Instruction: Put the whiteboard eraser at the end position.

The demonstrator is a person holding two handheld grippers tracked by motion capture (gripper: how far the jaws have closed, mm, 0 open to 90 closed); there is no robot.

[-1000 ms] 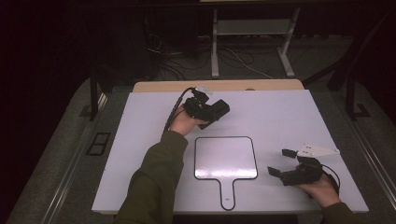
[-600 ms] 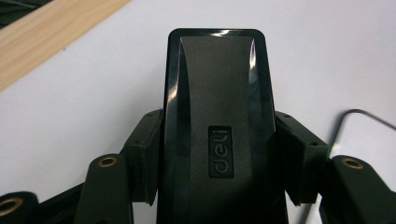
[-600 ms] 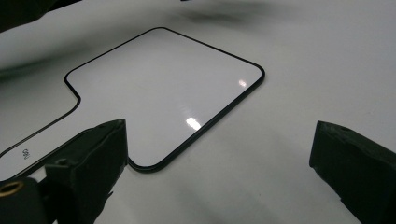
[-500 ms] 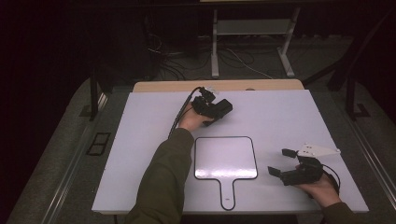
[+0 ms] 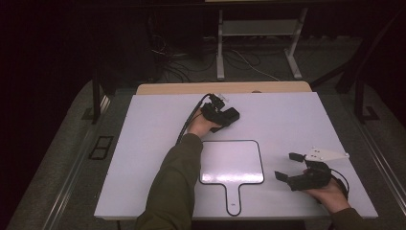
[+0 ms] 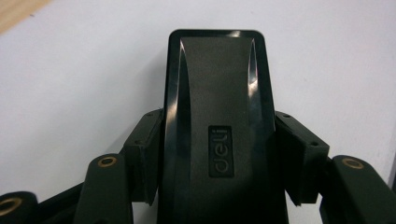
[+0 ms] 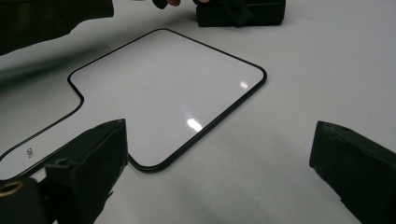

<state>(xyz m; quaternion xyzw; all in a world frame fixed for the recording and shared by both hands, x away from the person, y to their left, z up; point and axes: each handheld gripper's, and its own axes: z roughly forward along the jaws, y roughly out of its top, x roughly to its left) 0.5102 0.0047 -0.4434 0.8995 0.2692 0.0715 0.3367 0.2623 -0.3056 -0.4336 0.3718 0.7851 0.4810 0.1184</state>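
Note:
A black eraser marked "deli" sits between the pads of my left gripper, which is shut on it. In the high view that gripper holds the eraser low over the white table, just beyond the far edge of a white paddle-shaped board with a black rim and a handle pointing toward the person. My right gripper rests open at the board's right, with nothing between its jaws. The right gripper view looks across the board between my wide-apart jaws to the eraser.
The white tabletop has a wooden strip along its far edge. A green sleeve lies left of the board. Behind the table stand a metal frame and loose cables on the floor.
My left gripper has carried the eraser a little to the right and nearer the board's far edge. The right gripper has stayed in place.

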